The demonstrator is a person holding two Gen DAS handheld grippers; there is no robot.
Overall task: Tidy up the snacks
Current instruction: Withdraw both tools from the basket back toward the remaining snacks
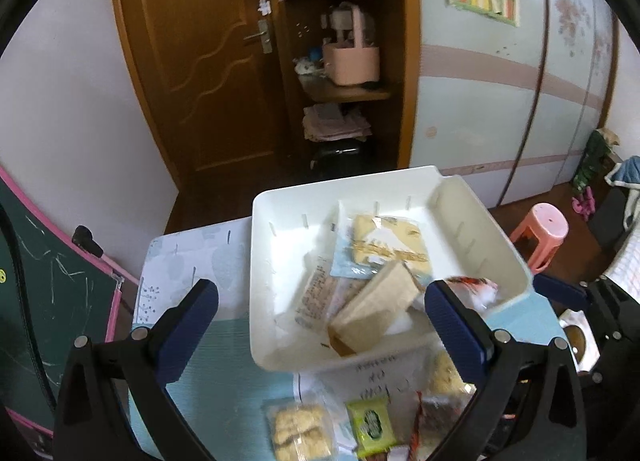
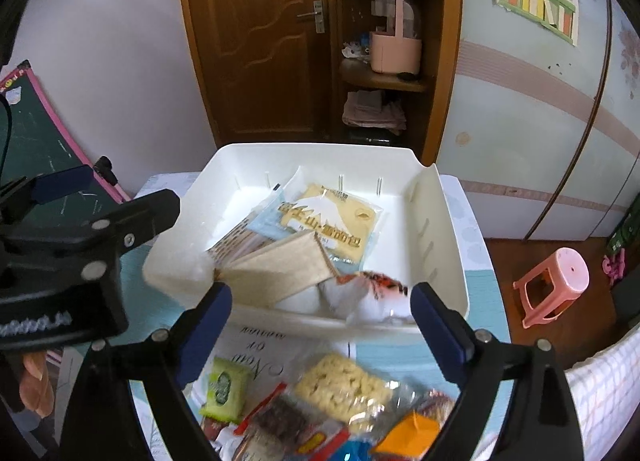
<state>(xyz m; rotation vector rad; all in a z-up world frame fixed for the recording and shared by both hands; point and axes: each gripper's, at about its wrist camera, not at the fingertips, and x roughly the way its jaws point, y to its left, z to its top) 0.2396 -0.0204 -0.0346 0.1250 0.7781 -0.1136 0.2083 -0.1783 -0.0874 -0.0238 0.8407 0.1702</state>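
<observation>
A white plastic bin (image 1: 264, 261) (image 2: 448, 229) stands on the table and holds a yellow bread packet (image 1: 384, 241) (image 2: 332, 217), a tan sandwich packet (image 1: 372, 309) (image 2: 280, 269) and a red-and-white packet (image 1: 476, 291) (image 2: 372, 293). Loose snacks lie in front of the bin: a green packet (image 1: 370, 425) (image 2: 224, 385), a crispy rice packet (image 2: 344, 385) and a biscuit packet (image 1: 298, 429). My left gripper (image 1: 320, 325) is open and empty above the bin's near edge. My right gripper (image 2: 320, 325) is open and empty above the bin's near rim.
A blackboard with a pink frame (image 1: 48, 293) leans at the left. A pink stool (image 2: 556, 281) stands on the floor at the right. A wooden door (image 2: 256, 41) and shelves (image 2: 384, 77) are behind the table. The left gripper's body (image 2: 60, 261) sits at the right view's left side.
</observation>
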